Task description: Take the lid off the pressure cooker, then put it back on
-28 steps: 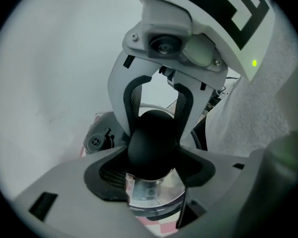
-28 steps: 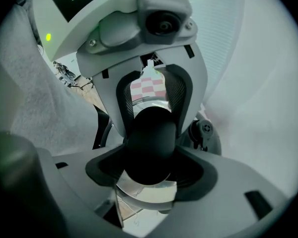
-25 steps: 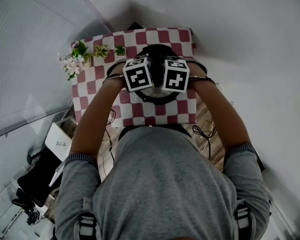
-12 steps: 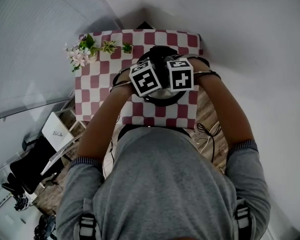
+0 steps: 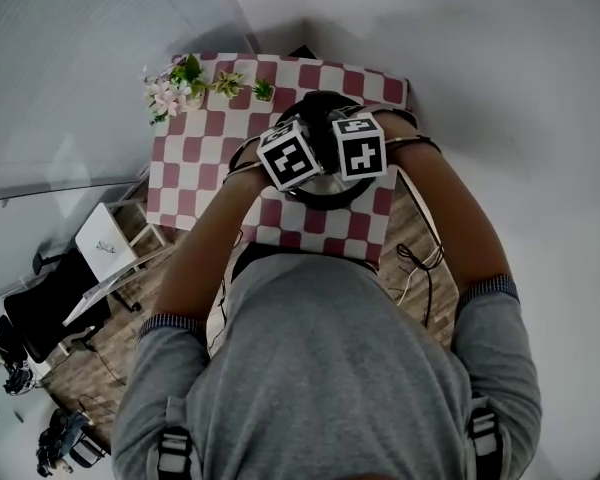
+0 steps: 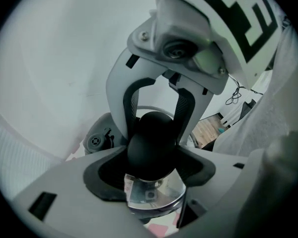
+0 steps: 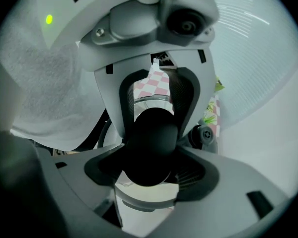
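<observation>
The pressure cooker (image 5: pixel 327 196) stands on the checkered table (image 5: pixel 195 168), mostly hidden under both marker cubes. Its steel lid (image 6: pixel 156 198) carries a round black knob (image 6: pixel 151 143). My left gripper (image 6: pixel 151 157) is shut on that knob from one side. My right gripper (image 7: pixel 149 158) holds the same knob (image 7: pixel 150 140) from the opposite side, and its jaws are opening slightly with the knob still pressed between them. In the left gripper view the right gripper's ribbed fingers (image 6: pixel 185 108) hug the knob. The lid's seating on the pot is hidden.
Pink flowers (image 5: pixel 168 95) and small potted plants (image 5: pixel 230 82) line the table's far left edge. A white stand (image 5: pixel 106 252) sits on the floor to the left, with cables (image 5: pixel 420 264) on the floor to the right. White walls close in behind the table.
Both marker cubes have rolled a little around the knob while staying over the cooker. The head view has shifted, so the table looks more tilted.
</observation>
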Available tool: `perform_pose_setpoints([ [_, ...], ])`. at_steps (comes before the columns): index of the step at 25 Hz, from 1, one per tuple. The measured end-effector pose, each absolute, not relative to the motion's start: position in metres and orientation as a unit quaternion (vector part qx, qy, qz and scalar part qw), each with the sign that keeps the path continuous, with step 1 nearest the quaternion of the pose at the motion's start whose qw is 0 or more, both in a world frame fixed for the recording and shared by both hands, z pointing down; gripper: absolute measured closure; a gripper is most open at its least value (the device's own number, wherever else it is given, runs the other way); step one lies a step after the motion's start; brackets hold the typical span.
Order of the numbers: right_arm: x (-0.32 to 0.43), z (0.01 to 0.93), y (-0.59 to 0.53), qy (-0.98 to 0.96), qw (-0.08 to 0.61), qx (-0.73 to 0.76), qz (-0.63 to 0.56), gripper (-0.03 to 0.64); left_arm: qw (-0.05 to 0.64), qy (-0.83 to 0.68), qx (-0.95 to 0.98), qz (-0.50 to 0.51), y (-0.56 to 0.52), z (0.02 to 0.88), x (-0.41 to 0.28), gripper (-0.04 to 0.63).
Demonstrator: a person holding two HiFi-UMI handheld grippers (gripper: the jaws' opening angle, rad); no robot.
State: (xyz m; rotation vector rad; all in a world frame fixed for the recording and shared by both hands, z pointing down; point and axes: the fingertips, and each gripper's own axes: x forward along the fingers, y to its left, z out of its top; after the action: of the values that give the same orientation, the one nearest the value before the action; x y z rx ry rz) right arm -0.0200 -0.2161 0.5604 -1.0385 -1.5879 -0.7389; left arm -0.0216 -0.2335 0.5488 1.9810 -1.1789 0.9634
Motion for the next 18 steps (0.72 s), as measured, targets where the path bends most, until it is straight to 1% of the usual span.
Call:
perform_pose_setpoints([
  [2,-0.020,0.559,-0.216,-0.670,0.521,-0.429,-0.311,0.291,0.296,-0.467,0.752,0.359,-0.233,0.548,-0.023,0.275],
  [3,-0.018,0.559,-0.216,-0.671,0.521,-0.427,-0.312,0.276,0.285,-0.477,0.749,0.361,-0.232,0.547,-0.025,0.270],
  [4,-0.016,0.558,-0.216,-0.670,0.522,-0.425,-0.312,0.235,0.274,-0.486,0.745,0.364,-0.230,0.545,-0.027,0.267],
  [6,-0.012,0.554,-0.217,-0.675,0.519,-0.421,-0.313,0.219,0.256,-0.504,0.741,0.362,-0.225,0.536,-0.030,0.267],
  [9,-0.013,0.538,-0.215,-0.714,0.481,-0.405,-0.307,0.219,0.230,-0.540,0.740,0.328,-0.217,0.512,-0.034,0.267],
  [13,-0.020,0.495,-0.212,-0.805,0.399,-0.339,-0.278,0.226,0.167,-0.588,0.741,0.279,-0.205,0.477,-0.039,0.267],
  [15,-0.019,0.473,-0.208,-0.854,0.353,-0.297,-0.240,0.240,0.140,-0.606,0.745,0.243,-0.195,0.460,-0.039,0.268],
  [18,-0.009,0.446,-0.196,-0.909,0.291,-0.241,-0.176,0.292,0.103,-0.625,0.751,0.186,-0.177,0.437,-0.034,0.270],
])
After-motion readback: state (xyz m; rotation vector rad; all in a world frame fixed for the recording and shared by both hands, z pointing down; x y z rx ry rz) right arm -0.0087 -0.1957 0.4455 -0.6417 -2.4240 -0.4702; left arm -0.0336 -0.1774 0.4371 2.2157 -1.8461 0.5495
